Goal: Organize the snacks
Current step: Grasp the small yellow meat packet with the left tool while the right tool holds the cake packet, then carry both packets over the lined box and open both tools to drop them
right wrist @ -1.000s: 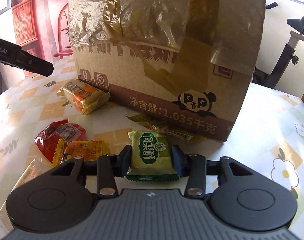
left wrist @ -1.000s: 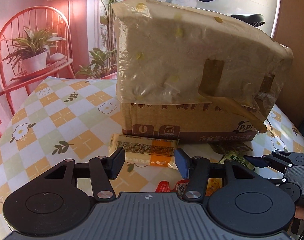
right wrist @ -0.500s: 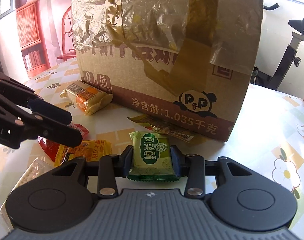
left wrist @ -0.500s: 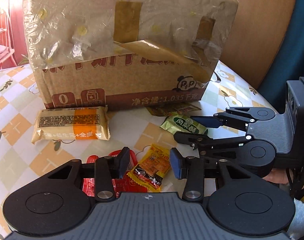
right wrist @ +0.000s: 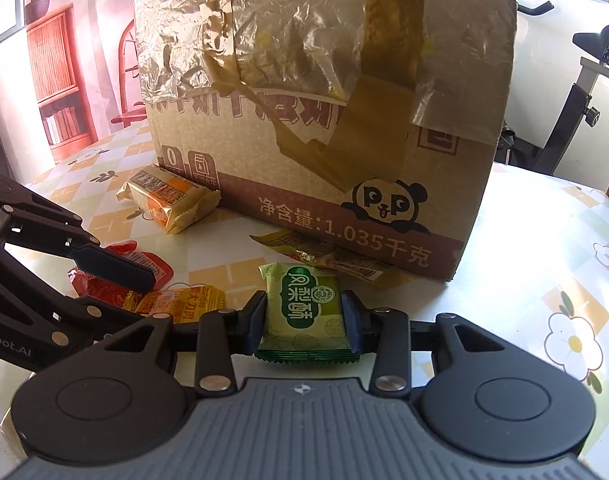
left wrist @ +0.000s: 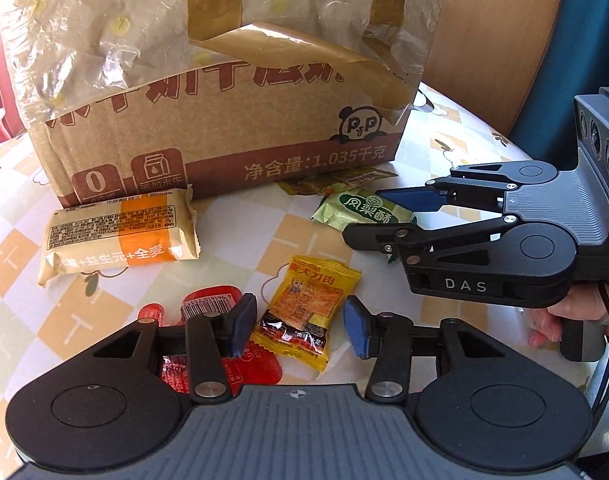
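Right tool [right wrist: 304,322] clamps green pastry packet [right wrist: 306,312]; left tool [left wrist: 298,326] just widened, straddling yellow snack packet [left wrist: 304,308], not gripping

A large cardboard box [left wrist: 224,120] stands on the table [left wrist: 16,248], toward its far side. Close against the box's front, at its left end, lies a long bar packet [left wrist: 116,236]. Toward the right end, a flat wrapper [right wrist: 324,256] lies partly tucked under the box's bottom edge. Just in front of that wrapper is a small pastry packet [right wrist: 304,312], sitting between the fingers [right wrist: 254,320] of the right gripper [right wrist: 304,322], which press its two sides. Left of it and nearer, a spicy snack sachet [left wrist: 304,308] lies between the spread fingers of the left gripper [left wrist: 296,330], untouched. A sauce pouch [left wrist: 208,308] lies beside the sachet on its left, its edge tucked under it, partly beneath the left finger.
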Available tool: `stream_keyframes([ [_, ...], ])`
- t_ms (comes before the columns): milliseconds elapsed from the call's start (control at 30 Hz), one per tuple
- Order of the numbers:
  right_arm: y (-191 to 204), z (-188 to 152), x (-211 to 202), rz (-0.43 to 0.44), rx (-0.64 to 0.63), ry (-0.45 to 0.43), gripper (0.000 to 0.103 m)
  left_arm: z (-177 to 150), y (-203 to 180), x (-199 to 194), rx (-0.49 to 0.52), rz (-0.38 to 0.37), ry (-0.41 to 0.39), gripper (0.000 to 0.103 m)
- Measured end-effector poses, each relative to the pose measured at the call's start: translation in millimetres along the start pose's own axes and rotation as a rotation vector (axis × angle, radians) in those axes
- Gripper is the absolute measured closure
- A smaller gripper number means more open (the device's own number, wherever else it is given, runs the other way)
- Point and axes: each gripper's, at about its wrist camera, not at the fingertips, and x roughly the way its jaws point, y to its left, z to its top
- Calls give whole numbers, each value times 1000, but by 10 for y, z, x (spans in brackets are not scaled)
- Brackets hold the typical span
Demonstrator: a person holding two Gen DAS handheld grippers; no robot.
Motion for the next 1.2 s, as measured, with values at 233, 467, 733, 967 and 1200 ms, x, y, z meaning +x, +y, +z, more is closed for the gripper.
stream_keyframes([
  [233,19,-3,2,-6,-7,0,61,23,88,-8,-21,103,-7,62],
  [467,48,0,18,-15,-27,1,61,56,172,-19,-69,132,-19,61],
  [733,57,4,29,-18,-24,1,61,90,96,19,-157,189,-31,68],
  [967,55,5,32,-16,-24,2,61,-83,174,-313,-261,150,-117,70],
  [1200,50,3,31,-11,-23,1,61,-141,208,-534,-269,182,-161,70],
])
